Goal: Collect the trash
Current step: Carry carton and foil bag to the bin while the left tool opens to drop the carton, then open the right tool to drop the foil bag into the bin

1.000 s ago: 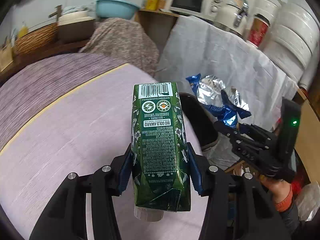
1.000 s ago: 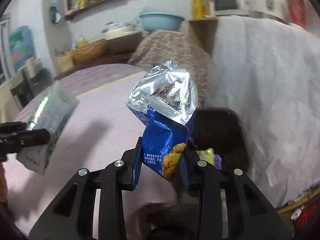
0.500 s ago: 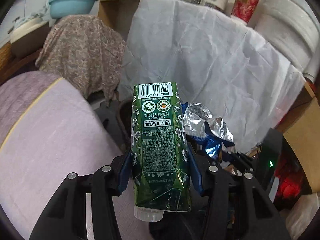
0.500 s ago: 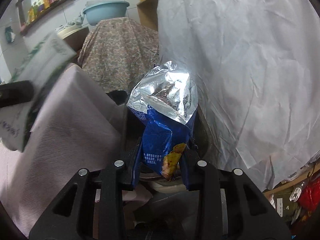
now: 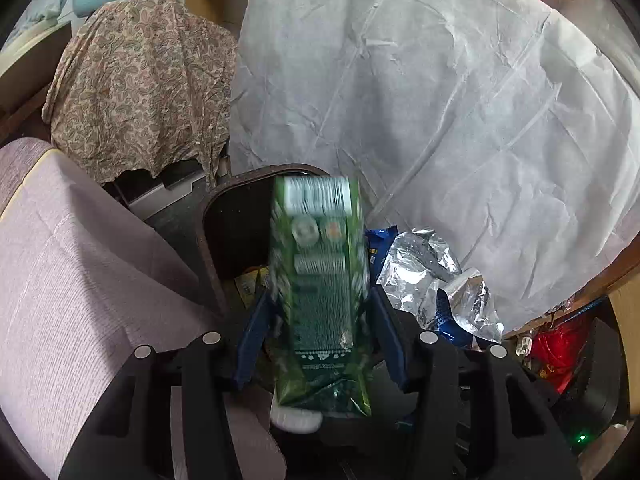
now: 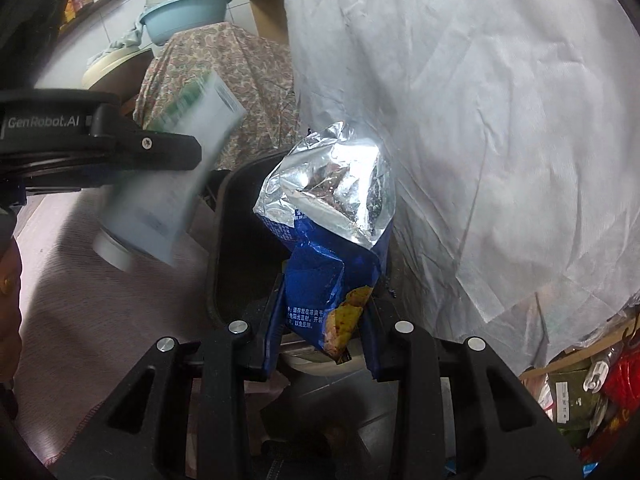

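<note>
A green drink carton (image 5: 320,292) stands between the two blue-padded fingers of the left gripper (image 5: 318,344). It is a tall, narrow box with a barcode at its far end, round logos below that and blocks of small print down its face. A white cap sits at the end nearest the camera, where the green wrapping is crumpled. The carton is blurred. Its long axis runs along the gripper's fingers, pointing forward and down toward the dark opening of a black bin (image 5: 240,216). The left gripper is partly open and small gaps show between its pads and the carton's sides, so whether the pads are pressing on the carton cannot be told.

The right gripper (image 6: 322,336) is closed part-way on the lower end of a blue snack bag (image 6: 332,248). The bag is printed with white text and a yellow picture, and its torn top opens into shiny crumpled silver foil. It stands upright from the fingers, with its mouth pointing away from the camera, above the bin's right rim.

The bin stands on the floor beside the edge of a desk covered in a pale lilac cloth (image 5: 80,280). A creased white sheet (image 5: 440,100) hangs behind it, with a paisley cloth (image 5: 140,80) further left.
</note>
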Demonstrator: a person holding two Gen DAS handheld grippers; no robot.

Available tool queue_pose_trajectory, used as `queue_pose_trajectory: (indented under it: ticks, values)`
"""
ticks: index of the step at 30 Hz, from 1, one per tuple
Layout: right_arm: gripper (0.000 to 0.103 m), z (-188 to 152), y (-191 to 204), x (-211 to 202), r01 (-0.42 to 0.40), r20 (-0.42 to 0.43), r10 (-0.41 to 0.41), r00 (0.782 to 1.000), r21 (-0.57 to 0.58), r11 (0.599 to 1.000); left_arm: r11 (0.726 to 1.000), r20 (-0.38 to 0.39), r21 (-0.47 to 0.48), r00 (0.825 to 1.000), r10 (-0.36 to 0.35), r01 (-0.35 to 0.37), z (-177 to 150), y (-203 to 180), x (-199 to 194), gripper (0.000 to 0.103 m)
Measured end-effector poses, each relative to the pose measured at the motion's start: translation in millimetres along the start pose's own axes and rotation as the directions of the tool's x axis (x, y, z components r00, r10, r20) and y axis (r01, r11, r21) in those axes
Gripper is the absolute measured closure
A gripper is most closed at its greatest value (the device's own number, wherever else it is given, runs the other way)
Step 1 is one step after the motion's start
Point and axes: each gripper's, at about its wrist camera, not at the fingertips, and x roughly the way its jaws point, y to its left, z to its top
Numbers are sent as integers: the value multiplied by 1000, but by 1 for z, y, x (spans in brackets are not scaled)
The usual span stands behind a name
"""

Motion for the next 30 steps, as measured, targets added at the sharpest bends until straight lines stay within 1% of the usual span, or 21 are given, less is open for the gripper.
queue_pose_trajectory:
  ticks: [2,6,10,15,17,24,26,27,28,30]
  values:
    - [69,0,-2,3,4,-4,-4,1000,7,1000,1000,2,7,1000,-4,4,2,-2,0,48]
    - [69,-2,-7,9,9,-17,-9,1000,17,1000,999,41,32,999,6,-7,3,-4,-11,40]
    - [69,6,-1,17,-8,-22,8,1000,12,1000,999,80,41,997,7,-11,3,-8,-23,36]
    - [69,15,4,37,-32,-49,32,998,12,999,998,150,31,987,52,-57,1,-3,-41,28]
    - [69,19,7,50,-44,-69,45,997,25,999,998,164,27,985,55,-60,-1,0,-47,27]
    - [69,27,19,94,-47,-137,50,989,30,998,997,183,17,981,66,-70,-11,12,-63,24]
    - [62,27,20,102,-46,-149,50,988,32,998,997,188,14,980,71,-74,-14,15,-67,23]
    - [49,28,21,108,-41,-154,46,987,30,999,997,192,11,979,74,-77,-16,16,-68,23]
    - [38,27,22,109,-30,-150,33,988,25,999,997,194,9,978,74,-78,-18,17,-70,23]
    - [37,26,25,109,-2,-137,2,991,6,1000,997,193,5,978,74,-77,-22,20,-73,23]
